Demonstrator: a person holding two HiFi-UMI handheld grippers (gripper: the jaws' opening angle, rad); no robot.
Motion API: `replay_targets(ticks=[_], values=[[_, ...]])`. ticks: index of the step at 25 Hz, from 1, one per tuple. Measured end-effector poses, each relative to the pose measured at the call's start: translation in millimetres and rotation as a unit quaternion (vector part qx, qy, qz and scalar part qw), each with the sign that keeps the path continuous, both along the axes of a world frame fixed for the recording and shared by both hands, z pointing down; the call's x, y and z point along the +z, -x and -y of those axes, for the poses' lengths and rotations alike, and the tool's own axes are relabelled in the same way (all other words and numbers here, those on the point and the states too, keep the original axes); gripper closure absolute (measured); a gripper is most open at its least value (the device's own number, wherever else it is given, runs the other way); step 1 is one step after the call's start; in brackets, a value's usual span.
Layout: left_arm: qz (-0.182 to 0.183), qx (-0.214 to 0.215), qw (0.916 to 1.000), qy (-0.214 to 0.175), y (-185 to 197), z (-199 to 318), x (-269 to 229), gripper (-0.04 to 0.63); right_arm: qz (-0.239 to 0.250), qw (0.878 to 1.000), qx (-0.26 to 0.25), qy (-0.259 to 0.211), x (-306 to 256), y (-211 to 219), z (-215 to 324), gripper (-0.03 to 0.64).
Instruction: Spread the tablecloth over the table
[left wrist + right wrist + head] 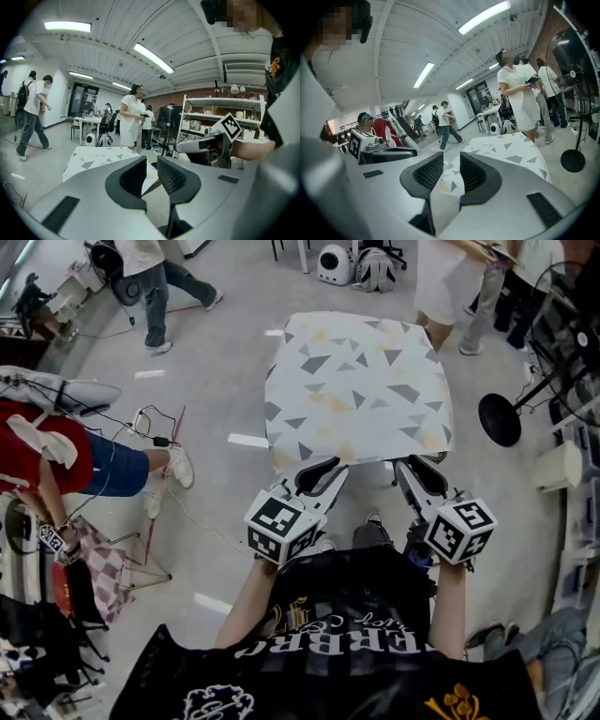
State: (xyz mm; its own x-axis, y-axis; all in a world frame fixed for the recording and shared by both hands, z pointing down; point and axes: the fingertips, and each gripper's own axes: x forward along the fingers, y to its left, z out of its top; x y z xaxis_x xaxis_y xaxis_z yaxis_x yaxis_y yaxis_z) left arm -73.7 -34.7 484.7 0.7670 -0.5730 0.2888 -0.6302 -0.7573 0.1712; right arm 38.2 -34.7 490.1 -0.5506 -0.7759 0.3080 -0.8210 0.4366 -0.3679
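Smooth grey floor (225, 352) with short white tape marks (247, 440), under a white ribbed ceiling (108, 37) lit by long tube lamps (153, 57). Open metal shelving (225, 110) along one side, a pedestal fan on a round black base (500, 420) to the right of the table. Several people about, one in a white top (131, 117) standing just beyond the far edge, another in red (42, 451) seated at the left. In the middle, the tablecloth (356, 381): thin, soft white fabric printed with scattered grey triangles and pale yellow blotches, lying flat and fairly smooth over a square table hidden entirely beneath, corners and edges drooping over the sides. Left gripper (330, 468), matte grey with curved jaws and a black-and-white marker cube (279, 526) at its rear, reaching to the left part of the near edge. Its ribbed dark pads (133, 177) drawn close with a narrow gap left, a thin strip of the cloth's edge running slantwise through that gap, not visibly squeezed. Right gripper (419, 465), same build, at the right part of the near edge. Its pads (429, 172) wider apart, a soft fold of the printed cloth passing between and sagging below, loose rather than clamped. Bare forearms and a black printed shirt (356, 615) behind both tools.
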Motion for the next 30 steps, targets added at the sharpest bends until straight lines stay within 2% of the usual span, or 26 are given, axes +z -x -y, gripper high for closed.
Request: replay_targets(ticks=[12,18,22,30], values=[[0.002,0.005,1.0,-0.002,-6,0,-3,0.534,0.02,0.998,-0.054,0.003,-8,35,9,0.555],[0.009,-0.006,0.9999,-0.001,-4,-2,-3,0.534,0.07,0.995,-0.064,-0.007,-21,42,14,0.561],[0.011,-0.01,0.9999,-0.001,-4,-2,-2,0.534,0.07,0.995,-0.071,-0.001,-21,43,13,0.599],[0.017,-0.003,0.9998,-0.004,-14,-11,-2,0.534,0.07,0.994,-0.079,0.003,-20,36,1,0.602]])
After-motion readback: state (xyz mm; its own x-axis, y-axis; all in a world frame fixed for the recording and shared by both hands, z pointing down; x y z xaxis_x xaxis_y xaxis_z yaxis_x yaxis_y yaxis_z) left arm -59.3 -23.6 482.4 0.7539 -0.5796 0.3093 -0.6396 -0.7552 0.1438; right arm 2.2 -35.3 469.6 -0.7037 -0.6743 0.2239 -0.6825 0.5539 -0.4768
